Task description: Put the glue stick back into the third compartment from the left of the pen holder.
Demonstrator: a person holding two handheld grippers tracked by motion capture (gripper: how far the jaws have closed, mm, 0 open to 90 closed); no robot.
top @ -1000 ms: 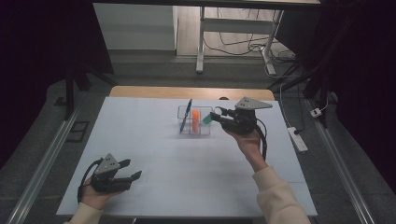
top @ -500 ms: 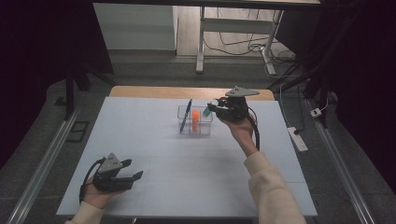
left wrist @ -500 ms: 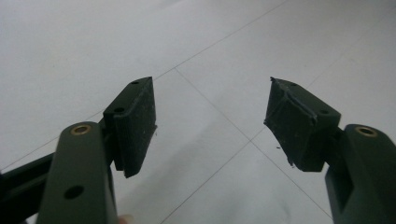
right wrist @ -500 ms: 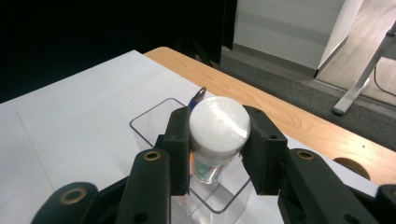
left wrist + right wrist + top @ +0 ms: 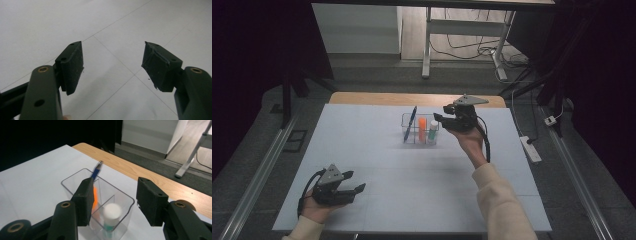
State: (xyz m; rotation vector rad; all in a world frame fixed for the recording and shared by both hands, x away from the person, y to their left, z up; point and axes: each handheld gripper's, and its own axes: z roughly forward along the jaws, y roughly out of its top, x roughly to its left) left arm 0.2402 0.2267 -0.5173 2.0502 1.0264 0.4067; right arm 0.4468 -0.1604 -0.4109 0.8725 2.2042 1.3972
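Your right gripper (image 5: 438, 118) hovers just over the clear organizer (image 5: 405, 120) at the far middle of the bench (image 5: 362, 150), right above the white-capped bottle (image 5: 112, 212) that stands upright in the compartment nearest you. Its fingers (image 5: 85, 200) have just been opening and now stand partly apart with nothing pressed between them; the bottle's cap sits below the gap, untouched. This looks like the release of the bottle into its slot, so lift straight up and keep the fingers clear of the organizer's thin wall and the cap, or you may tip the bottle or drag the organizer. Mind the orange marker (image 5: 422, 124) in the next compartment and the blue pen (image 5: 410, 122) leaning at the far end. Your left gripper (image 5: 357, 184) rests low at the near left of the bench, its fingers (image 5: 72, 66) wide apart and empty.
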